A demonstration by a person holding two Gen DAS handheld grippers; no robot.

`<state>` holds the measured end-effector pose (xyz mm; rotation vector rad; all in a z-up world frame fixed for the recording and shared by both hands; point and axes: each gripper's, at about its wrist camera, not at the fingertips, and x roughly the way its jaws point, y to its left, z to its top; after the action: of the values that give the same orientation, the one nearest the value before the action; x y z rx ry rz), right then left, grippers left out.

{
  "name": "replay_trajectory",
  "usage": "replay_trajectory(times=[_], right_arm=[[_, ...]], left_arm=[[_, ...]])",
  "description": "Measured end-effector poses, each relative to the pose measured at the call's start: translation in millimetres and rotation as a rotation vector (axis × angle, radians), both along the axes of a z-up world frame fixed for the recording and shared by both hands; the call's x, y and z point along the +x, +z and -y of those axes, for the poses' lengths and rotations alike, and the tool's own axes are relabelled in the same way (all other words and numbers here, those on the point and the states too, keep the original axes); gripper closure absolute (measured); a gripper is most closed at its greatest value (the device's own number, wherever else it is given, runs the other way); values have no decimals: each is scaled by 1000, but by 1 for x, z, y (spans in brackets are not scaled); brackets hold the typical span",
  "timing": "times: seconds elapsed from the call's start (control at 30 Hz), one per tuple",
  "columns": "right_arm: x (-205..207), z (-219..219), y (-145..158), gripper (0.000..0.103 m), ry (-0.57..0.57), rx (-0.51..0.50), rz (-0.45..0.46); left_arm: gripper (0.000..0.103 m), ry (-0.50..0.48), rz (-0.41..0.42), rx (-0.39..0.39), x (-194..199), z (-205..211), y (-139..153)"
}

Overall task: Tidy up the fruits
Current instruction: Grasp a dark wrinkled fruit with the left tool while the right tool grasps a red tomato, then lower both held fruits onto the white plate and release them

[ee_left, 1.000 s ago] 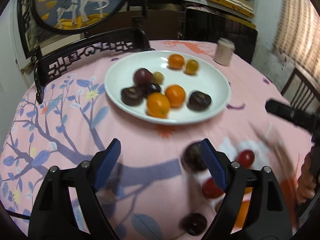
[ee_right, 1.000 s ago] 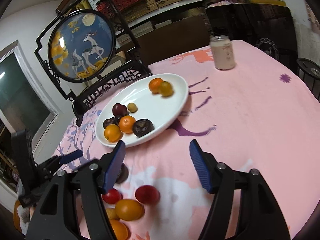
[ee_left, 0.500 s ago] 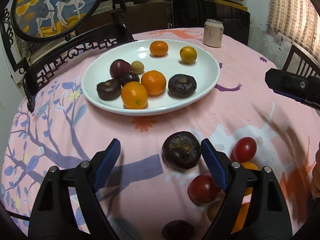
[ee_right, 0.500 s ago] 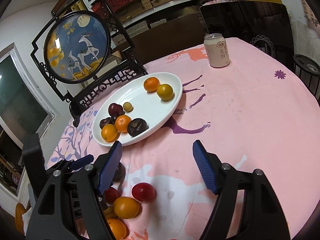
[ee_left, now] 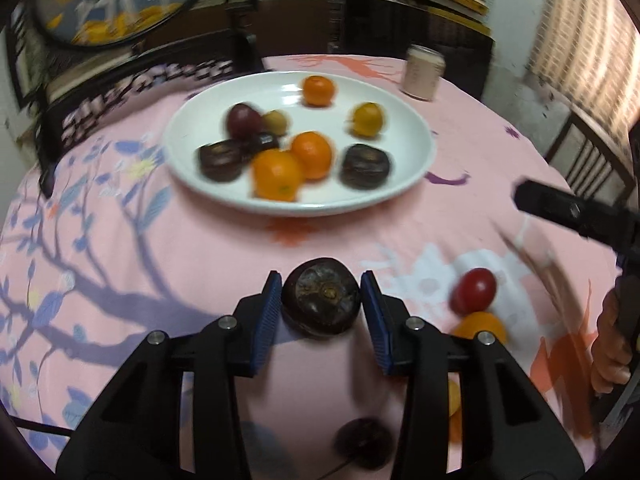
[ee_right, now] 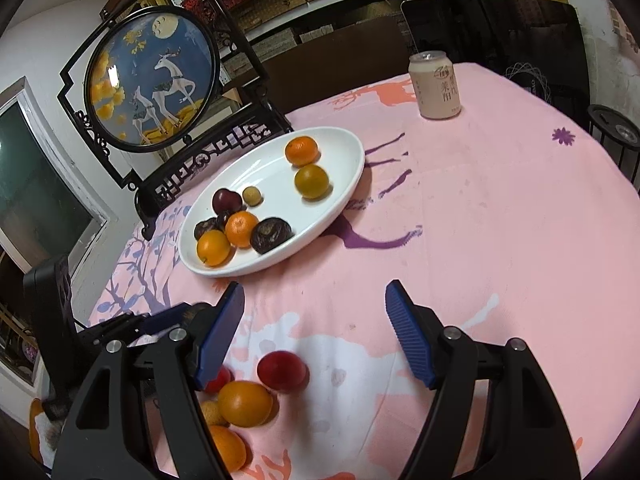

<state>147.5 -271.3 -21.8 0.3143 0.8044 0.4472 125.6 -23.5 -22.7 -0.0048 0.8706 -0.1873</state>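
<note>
A dark brown round fruit point(ee_left: 320, 296) sits between the blue pads of my left gripper point(ee_left: 320, 292). The jaws are closing and both pads touch its sides. Farther back, the white plate point(ee_left: 404, 184) holds several oranges and dark fruits. My right gripper point(ee_right: 316, 300) hangs open over bare pink cloth with nothing between its fingers. Just below its left finger lie a red fruit point(ee_right: 282, 370) and an orange fruit point(ee_right: 245, 403). The same red fruit point(ee_left: 474, 290) shows to the right in the left wrist view. The plate point(ee_right: 272, 168) lies beyond the right gripper.
A pale drink can point(ee_right: 436, 86) stands at the table's far side. A round framed deer picture point(ee_right: 154, 80) on a black stand is behind the plate. Another dark fruit point(ee_left: 364, 442) lies near the front edge. A person's hand point(ee_left: 612, 340) grips the right tool.
The left jaws have come together around the dark fruit, which was loose between wide jaws half a second ago. The right gripper has hardly moved and stays open.
</note>
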Motion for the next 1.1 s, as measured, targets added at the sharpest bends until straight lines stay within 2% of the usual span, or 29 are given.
replay_trajectory(times=[0.17, 0.27, 0.3, 0.37, 0.47, 0.7, 0.87, 1.1], right_arm=[[-9, -7, -11, 30, 73, -21, -55], [-16, -16, -17, 31, 128, -31, -81], [-17, -20, -19, 33, 148, -29, -93], [-17, -24, -22, 49, 173, -19, -112], [-17, -25, -25, 60, 192, 9, -133], [-11, -24, -35, 61, 164, 32, -169], [-12, -25, -34, 69, 166, 29, -162], [-14, -17, -24, 70, 138, 40, -114]], left_arm=[[61, 120, 8, -16, -10, -40, 6], [61, 148, -3, -42, -9, -53, 6], [61, 151, -7, -42, -8, -54, 5], [61, 143, -22, -25, -6, -50, 1], [61, 134, -17, 9, -6, -44, 0], [61, 122, -20, 26, -7, -40, -4], [61, 107, -29, 77, -5, -31, -11], [61, 94, 6, 35, -10, -32, -1]])
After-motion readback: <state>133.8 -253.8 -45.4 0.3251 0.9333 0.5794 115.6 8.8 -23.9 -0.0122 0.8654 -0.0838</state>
